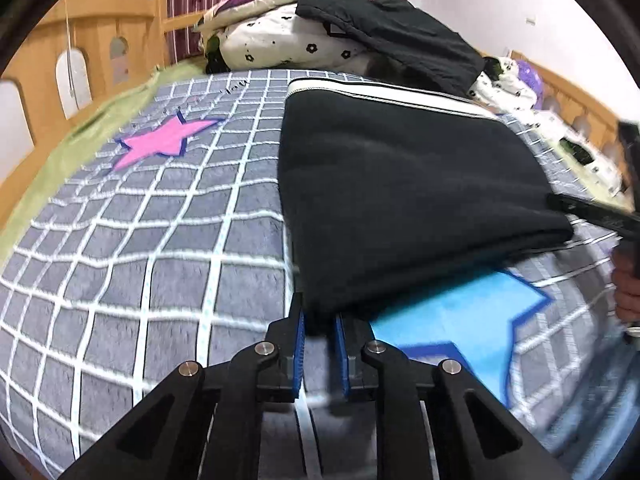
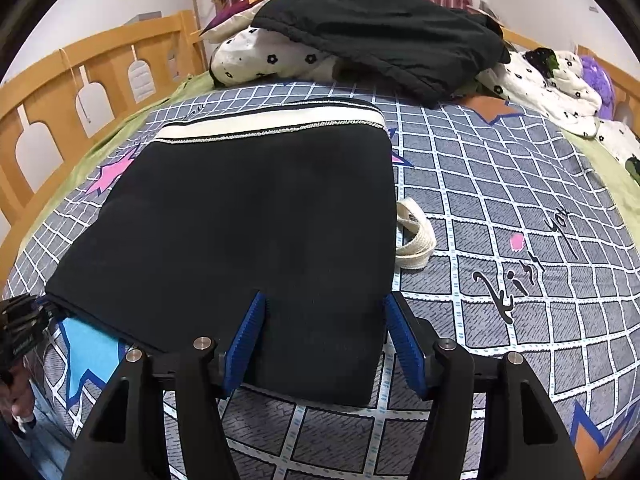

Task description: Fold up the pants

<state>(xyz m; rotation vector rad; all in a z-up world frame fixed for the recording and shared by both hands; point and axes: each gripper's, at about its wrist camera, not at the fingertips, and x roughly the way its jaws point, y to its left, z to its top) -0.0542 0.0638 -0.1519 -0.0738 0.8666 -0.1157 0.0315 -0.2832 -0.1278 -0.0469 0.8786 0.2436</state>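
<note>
Black pants (image 1: pixel 404 184) with a white waistband lie folded flat on the grey checked bedspread (image 1: pixel 140 240); they also show in the right wrist view (image 2: pixel 248 220), waistband at the far end. My left gripper (image 1: pixel 320 320) is nearly closed on the near left corner of the pants, with cloth between its blue pads. My right gripper (image 2: pixel 324 332) is open, its blue pads (image 2: pixel 250 328) straddling the near right corner of the pants. A white drawstring (image 2: pixel 416 236) sticks out on the right side.
A pile of floral bedding (image 2: pixel 280 56) with another black garment (image 2: pixel 384 28) on top lies at the head of the bed. A wooden bed rail (image 2: pixel 80 80) runs along the left. More bedding (image 2: pixel 552 80) lies at the far right.
</note>
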